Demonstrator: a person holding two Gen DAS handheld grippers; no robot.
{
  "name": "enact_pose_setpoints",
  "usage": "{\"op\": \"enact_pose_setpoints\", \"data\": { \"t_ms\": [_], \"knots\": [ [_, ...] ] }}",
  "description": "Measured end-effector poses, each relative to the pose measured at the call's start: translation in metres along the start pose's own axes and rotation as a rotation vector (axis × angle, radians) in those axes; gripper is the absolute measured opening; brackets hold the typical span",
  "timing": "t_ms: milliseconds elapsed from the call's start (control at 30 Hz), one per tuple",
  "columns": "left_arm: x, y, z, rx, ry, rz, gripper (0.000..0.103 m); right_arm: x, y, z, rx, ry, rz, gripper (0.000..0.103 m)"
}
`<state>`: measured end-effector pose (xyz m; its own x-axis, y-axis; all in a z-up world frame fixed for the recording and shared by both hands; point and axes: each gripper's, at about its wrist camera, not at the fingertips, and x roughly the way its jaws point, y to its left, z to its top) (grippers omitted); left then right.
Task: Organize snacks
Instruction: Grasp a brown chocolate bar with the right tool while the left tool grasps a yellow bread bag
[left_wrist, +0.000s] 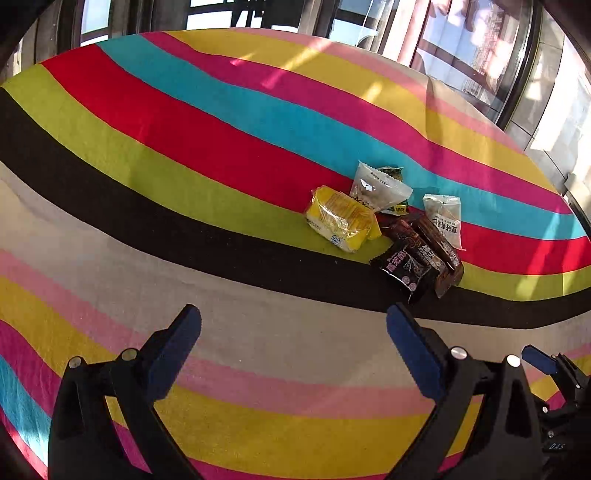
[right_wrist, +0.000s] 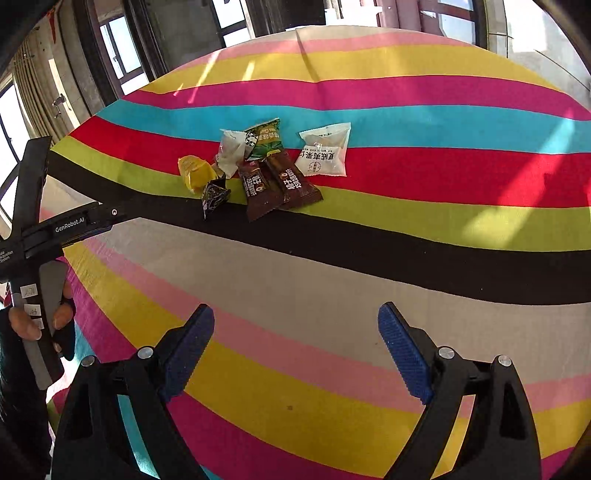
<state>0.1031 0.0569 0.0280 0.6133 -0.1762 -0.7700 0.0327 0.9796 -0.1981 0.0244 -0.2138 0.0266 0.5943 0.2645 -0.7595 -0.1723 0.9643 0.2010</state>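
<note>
A small pile of snack packets lies on the striped tablecloth (left_wrist: 184, 147). In the left wrist view I see a yellow packet (left_wrist: 341, 218), a clear white packet (left_wrist: 378, 188), a green packet (left_wrist: 391, 173) behind it, brown bars (left_wrist: 436, 240), a black packet (left_wrist: 404, 267) and a white packet (left_wrist: 445, 218). In the right wrist view: yellow packet (right_wrist: 194, 173), green packet (right_wrist: 266, 138), brown bars (right_wrist: 277, 184), black packet (right_wrist: 214, 195), white packet (right_wrist: 325, 151). My left gripper (left_wrist: 293, 345) and right gripper (right_wrist: 295, 343) are open and empty, well short of the pile.
The round table wears a multicoloured striped cloth (right_wrist: 406, 314). The left gripper's body and the hand holding it (right_wrist: 40, 258) show at the left edge of the right wrist view. Windows and frames stand behind the table.
</note>
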Motion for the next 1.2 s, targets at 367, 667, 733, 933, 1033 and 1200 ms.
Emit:
{"op": "enact_pose_setpoints", "data": {
  "t_ms": [367, 667, 733, 933, 1033, 1200],
  "knots": [
    [0.077, -0.019, 0.068, -0.153, 0.027, 0.044, 0.1, 0.021, -0.006, 0.023, -0.024, -0.009, 0.037, 0.088],
    [0.075, -0.016, 0.048, -0.102, -0.001, 0.192, 0.086, 0.059, -0.011, 0.067, -0.086, -0.029, 0.037, 0.078],
    [0.071, -0.015, 0.044, -0.104, -0.009, 0.182, 0.086, 0.074, -0.008, 0.078, -0.107, -0.002, 0.038, 0.061],
    [0.075, -0.014, 0.048, -0.083, 0.004, 0.155, 0.098, 0.099, 0.013, 0.096, -0.226, 0.045, -0.01, 0.049],
    [0.079, -0.015, 0.052, -0.066, 0.016, 0.168, 0.099, 0.107, 0.019, 0.104, -0.264, 0.051, -0.019, 0.045],
    [0.077, -0.02, 0.05, -0.026, 0.001, 0.189, 0.07, 0.104, 0.028, 0.103, -0.264, 0.045, -0.033, 0.024]
  ]
}}
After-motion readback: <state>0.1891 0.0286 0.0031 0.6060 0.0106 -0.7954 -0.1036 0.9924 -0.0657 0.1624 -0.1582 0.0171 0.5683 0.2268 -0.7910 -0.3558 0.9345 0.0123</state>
